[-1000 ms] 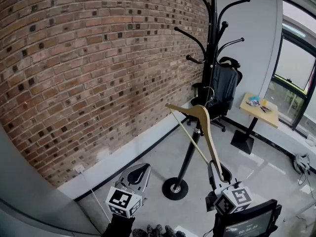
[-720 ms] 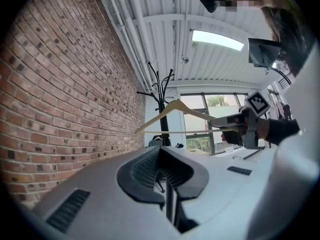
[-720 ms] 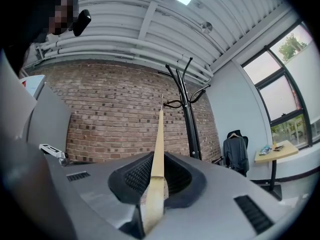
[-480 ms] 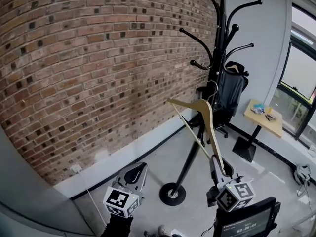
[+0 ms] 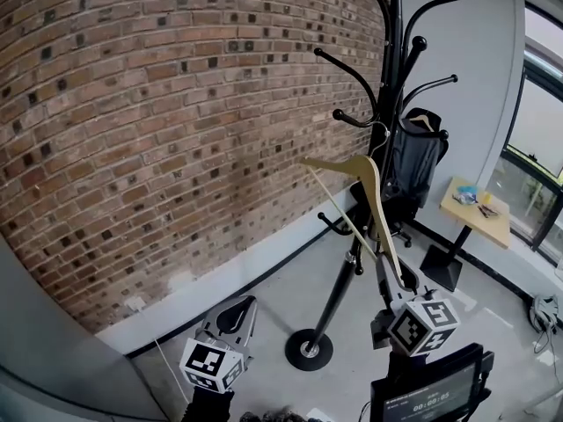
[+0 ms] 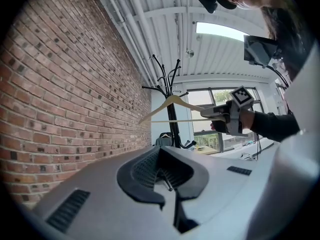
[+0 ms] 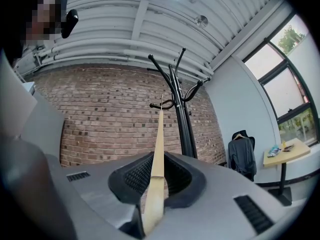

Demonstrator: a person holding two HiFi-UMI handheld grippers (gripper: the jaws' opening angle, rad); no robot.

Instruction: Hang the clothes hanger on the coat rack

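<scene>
One rough red brick wall [image 5: 176, 104] fills the left. One black metal coat rack [image 5: 393, 77] with curved arms rises at upper right. One pale wooden triangular hanger [image 5: 374, 209] at centre is clamped in the right gripper [image 5: 387, 281]. The left gripper [image 5: 230, 316] is closed and empty.

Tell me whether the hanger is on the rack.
Cannot tell: right gripper grips the hanger, its hook at a rack arm, contact unclear.

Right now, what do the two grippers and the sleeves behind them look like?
Both the left gripper and the right gripper have light grey bodies with black, ribbed pads. Each carries a white cube printed with black square markers. The sleeves are dark. A small black screen sits behind the right gripper.
</scene>
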